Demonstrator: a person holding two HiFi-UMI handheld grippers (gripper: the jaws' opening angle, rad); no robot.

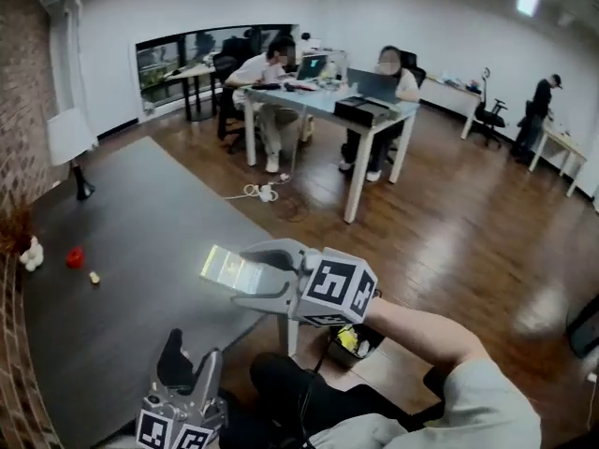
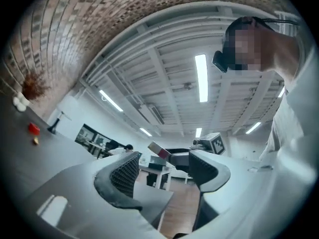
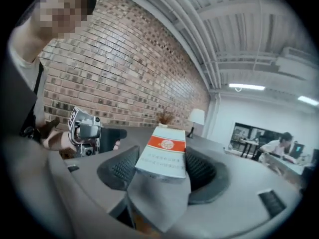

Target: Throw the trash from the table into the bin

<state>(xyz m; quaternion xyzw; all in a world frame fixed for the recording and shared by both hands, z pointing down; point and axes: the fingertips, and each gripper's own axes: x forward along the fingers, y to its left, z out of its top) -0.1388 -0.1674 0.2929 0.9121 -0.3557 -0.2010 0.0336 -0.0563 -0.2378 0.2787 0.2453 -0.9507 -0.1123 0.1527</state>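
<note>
My right gripper [image 1: 236, 277] is held over the near edge of the dark table [image 1: 140, 213], shut on a small pale carton [image 1: 225, 267] with a red band [image 3: 163, 151]. The carton sits slanted between the ribbed pads [image 3: 122, 167] in the right gripper view. My left gripper [image 1: 185, 370] is low at the front left, open and with nothing between its jaws [image 2: 164, 172]. A small bin [image 1: 356, 341] holding something yellow stands on the floor just beyond the table's edge, below my right arm. A red scrap [image 1: 75, 257] and a tiny yellow piece [image 1: 94, 277] lie at the table's far left.
A white lamp [image 1: 72, 143] and a small white figure [image 1: 33, 253] stand along the brick wall side of the table. Across the wooden floor, people sit at a desk [image 1: 328, 101] with laptops. A cable and plug strip [image 1: 262, 192] lie on the floor.
</note>
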